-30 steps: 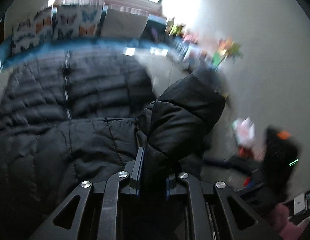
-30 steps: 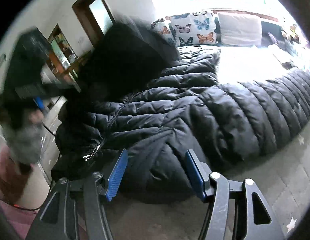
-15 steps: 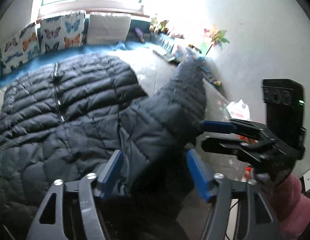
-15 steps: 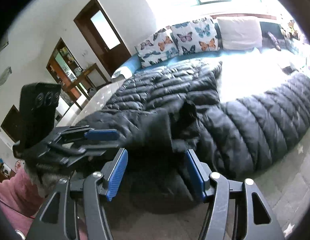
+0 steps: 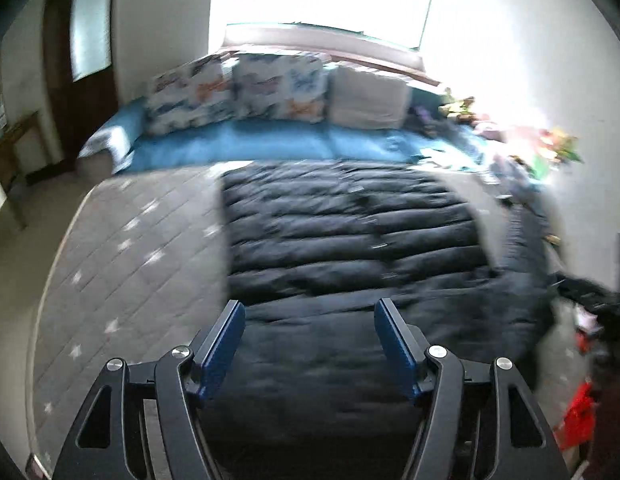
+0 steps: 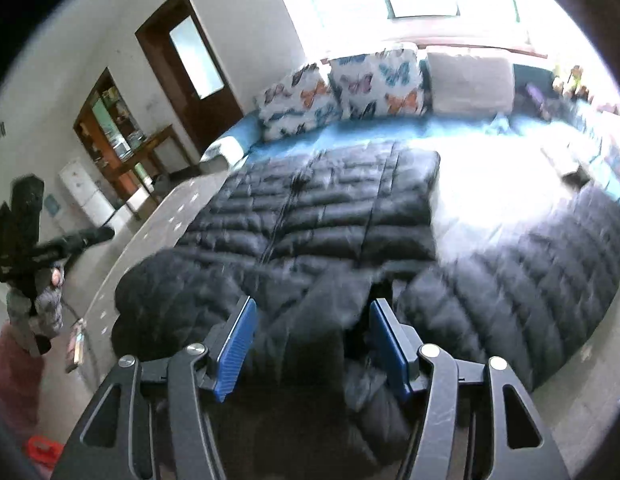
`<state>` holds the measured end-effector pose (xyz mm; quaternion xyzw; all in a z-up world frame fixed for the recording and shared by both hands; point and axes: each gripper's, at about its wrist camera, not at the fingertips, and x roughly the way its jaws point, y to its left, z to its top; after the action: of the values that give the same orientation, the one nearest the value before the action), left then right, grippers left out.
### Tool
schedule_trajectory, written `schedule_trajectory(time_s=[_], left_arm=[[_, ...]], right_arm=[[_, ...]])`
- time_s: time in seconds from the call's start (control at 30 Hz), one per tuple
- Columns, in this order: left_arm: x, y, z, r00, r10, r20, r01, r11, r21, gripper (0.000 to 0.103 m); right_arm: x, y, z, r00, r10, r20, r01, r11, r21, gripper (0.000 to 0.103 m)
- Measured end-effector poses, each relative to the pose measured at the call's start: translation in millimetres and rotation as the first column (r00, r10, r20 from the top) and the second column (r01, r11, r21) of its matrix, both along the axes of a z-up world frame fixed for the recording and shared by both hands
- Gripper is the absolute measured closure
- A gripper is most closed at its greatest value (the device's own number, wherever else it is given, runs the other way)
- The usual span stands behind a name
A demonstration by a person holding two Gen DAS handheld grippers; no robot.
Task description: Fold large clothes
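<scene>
A large black puffer jacket (image 5: 350,248) lies spread on a grey quilted mat (image 5: 126,248). In the right wrist view the jacket (image 6: 310,216) shows its front zip, with one sleeve folded across near the bottom and the other sleeve (image 6: 542,264) stretched out to the right. My left gripper (image 5: 309,332) is open and empty above the jacket's near edge. My right gripper (image 6: 312,332) is open and empty over the folded sleeve. The left gripper also shows in the right wrist view (image 6: 58,244), held off the mat's left edge.
A blue couch (image 5: 238,144) with butterfly cushions (image 6: 338,88) and a white cushion (image 6: 470,80) runs along the back under a bright window. Toys and clutter (image 5: 526,140) line the right wall. A wooden door (image 6: 186,68) and shelf (image 6: 118,140) stand at the left.
My left gripper let go of the sleeve it held up, opened, and pulled back to the left. The sleeve now lies folded across the jacket. My right gripper stayed open.
</scene>
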<state>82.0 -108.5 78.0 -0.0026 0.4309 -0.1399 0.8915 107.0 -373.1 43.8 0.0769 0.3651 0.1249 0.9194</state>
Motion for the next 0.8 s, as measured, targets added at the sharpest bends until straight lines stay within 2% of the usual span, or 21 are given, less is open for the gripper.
schedule_trajectory(time_s=[0.03,0.1,0.17,0.27,0.4,0.43,0.5,0.57,0.63,0.73,0.8], left_arm=[[3,7,-9,1.000,0.004,-0.013,-0.004,1.000,0.002,0.037],[9,20,-33,0.998,0.007,-0.056,-0.007,1.000,0.001,0.042],[14,25,-58,0.996,-0.001,-0.090,0.000,1.000,-0.003,0.045],[9,29,-84,0.995,-0.020,-0.098,0.022,1.000,0.017,0.046],[4,28,-108,0.995,-0.040,-0.091,0.042,0.999,0.023,0.046],[4,28,-115,0.993,-0.052,-0.104,0.055,0.998,0.021,0.046],[5,25,-126,0.993,-0.060,-0.104,0.063,0.998,0.031,0.046],[1,18,-125,0.993,-0.065,-0.098,0.071,0.996,0.058,0.046],[3,18,-126,0.992,-0.061,-0.107,0.068,0.996,0.057,0.046],[3,17,-121,0.991,-0.059,-0.120,0.066,0.996,0.053,0.046],[4,18,-118,0.990,-0.055,-0.127,0.061,0.997,0.047,0.046]], right_arm=[[1,6,5,1.000,0.003,0.023,-0.002,1.000,-0.024,0.038],[6,17,7,0.998,0.064,0.022,-0.064,0.998,-0.014,0.038],[14,31,-3,0.992,0.124,-0.020,-0.124,0.992,-0.008,0.038],[20,46,-28,0.985,0.144,-0.094,-0.152,0.985,-0.086,0.038],[25,37,-76,0.978,0.056,-0.199,-0.103,0.967,-0.235,0.038],[27,29,-89,0.974,0.029,-0.226,-0.086,0.966,-0.245,0.038],[27,9,-103,0.970,0.014,-0.243,-0.054,0.986,-0.159,0.038],[26,-1,-96,0.969,-0.003,-0.247,-0.029,0.992,-0.126,0.041],[24,-3,-84,0.973,-0.016,-0.229,-0.017,0.990,-0.143,0.041],[18,-1,-56,0.989,-0.007,-0.150,-0.018,0.986,-0.164,0.041],[18,3,-43,0.994,0.021,-0.109,-0.036,0.990,-0.137,0.041]])
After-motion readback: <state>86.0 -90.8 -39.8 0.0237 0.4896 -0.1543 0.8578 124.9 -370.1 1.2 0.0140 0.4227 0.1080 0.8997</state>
